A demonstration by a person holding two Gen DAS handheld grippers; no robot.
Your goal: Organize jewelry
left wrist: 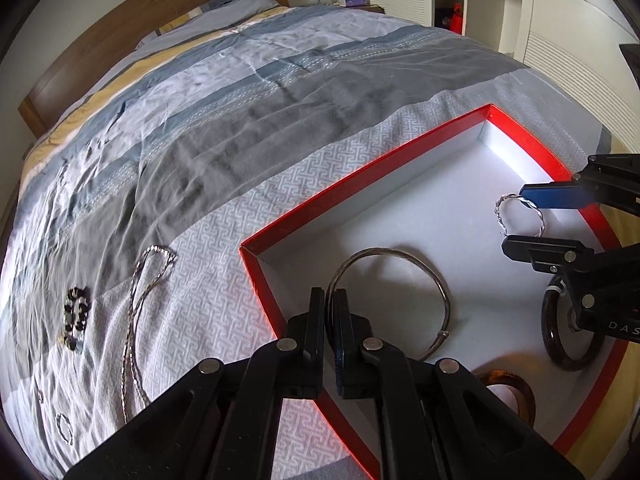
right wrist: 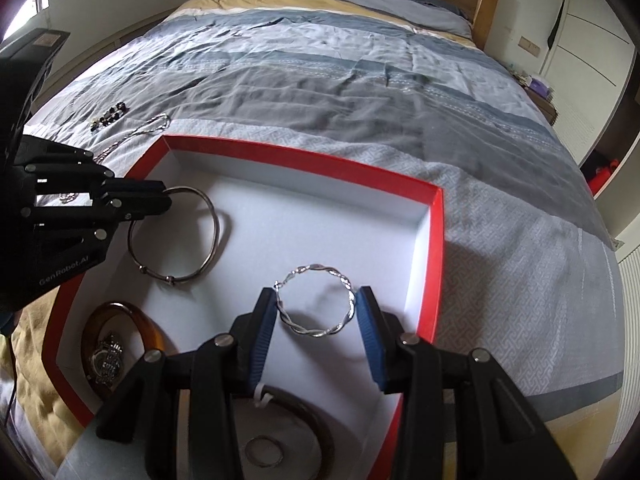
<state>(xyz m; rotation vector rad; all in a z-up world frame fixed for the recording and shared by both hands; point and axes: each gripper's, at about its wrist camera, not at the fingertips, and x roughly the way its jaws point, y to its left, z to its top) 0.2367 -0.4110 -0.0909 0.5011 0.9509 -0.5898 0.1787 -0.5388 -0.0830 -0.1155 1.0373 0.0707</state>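
Pinching the thin bangle (left wrist: 404, 280) beside the box's red rim (left wrist: 320, 196), left tool (left wrist: 329, 304) leaves white floor clear; right tool (right wrist: 316, 312) grips the twisted bracelet (right wrist: 316, 304).

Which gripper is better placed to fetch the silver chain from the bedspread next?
Left. The left gripper, shut on the plain bangle, is at the box side nearest the chain.

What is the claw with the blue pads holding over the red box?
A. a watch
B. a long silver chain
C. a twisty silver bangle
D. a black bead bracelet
C: the right gripper has the twisty silver bangle squeezed between its blue pads, above the white floor of the red box.
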